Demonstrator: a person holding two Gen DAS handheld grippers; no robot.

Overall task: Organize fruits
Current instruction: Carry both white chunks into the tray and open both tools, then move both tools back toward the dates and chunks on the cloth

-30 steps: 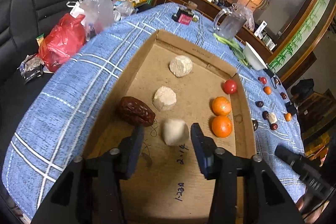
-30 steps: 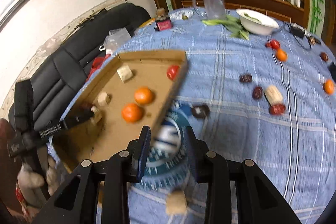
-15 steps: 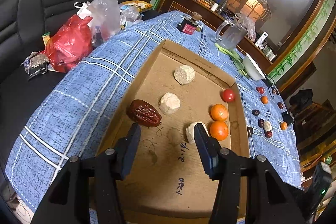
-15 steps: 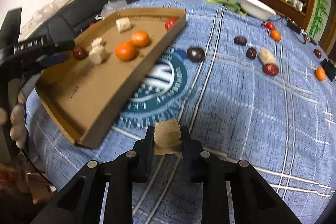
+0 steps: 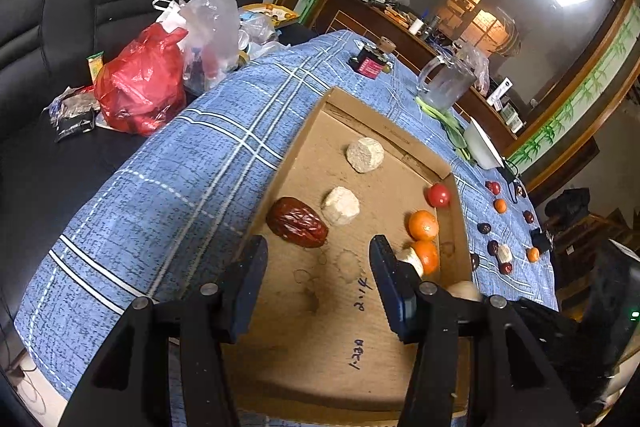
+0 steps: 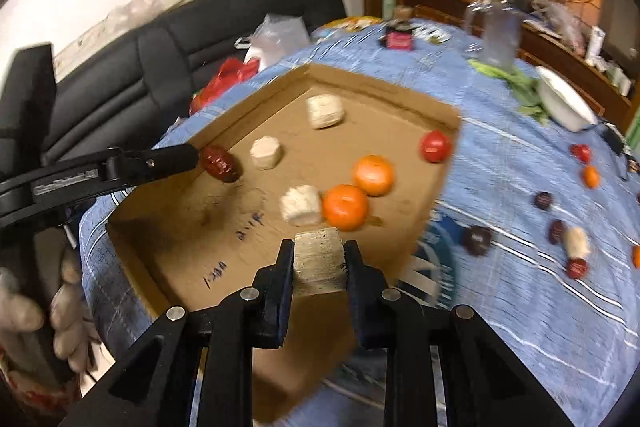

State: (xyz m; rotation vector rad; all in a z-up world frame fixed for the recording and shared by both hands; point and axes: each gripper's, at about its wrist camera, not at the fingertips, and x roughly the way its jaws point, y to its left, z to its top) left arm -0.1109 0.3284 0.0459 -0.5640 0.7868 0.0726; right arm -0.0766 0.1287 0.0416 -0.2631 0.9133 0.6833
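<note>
My right tongs [image 6: 319, 265] are clamped on a pale, blocky chunk [image 6: 319, 259], their pads pressed against its two sides, and I hold it over the near part of the cardboard tray [image 6: 360, 83]. My left tongs [image 5: 318, 281] stand part open with nothing between them, hovering above the tray's bare floor beside the handwritten marks. In the right wrist view one left finger [image 6: 160, 159] reaches in over the tray's left wall, its tip just beside a dark red date [image 6: 220, 163].

Inside the tray, past the date, sits a pale chunk [image 6: 267, 152], and another pale chunk [image 6: 325, 111] lies toward the far wall. A third pale piece [image 6: 301, 205] touches an orange [image 6: 345, 207]; a second orange [image 6: 373, 174] sits just behind it, and a red tomato [image 6: 435, 146] rests near the far right corner.

The tray lies on the worktop [image 6: 520, 307], which is covered with a blue checked cloth. Toward the worktop's right edge, well apart from the tray, more fruit is scattered: a dark plum [image 6: 477, 239] nearest the tray, then small red, dark and orange pieces and another pale chunk [image 6: 576, 241]. At the far edge stand a white bowl [image 6: 564, 103], green leaves [image 6: 516, 83] and a clear jug [image 6: 496, 35]. Off the left edge, a red bag [image 5: 140, 83] lies on a black sofa [image 5: 80, 7].
</note>
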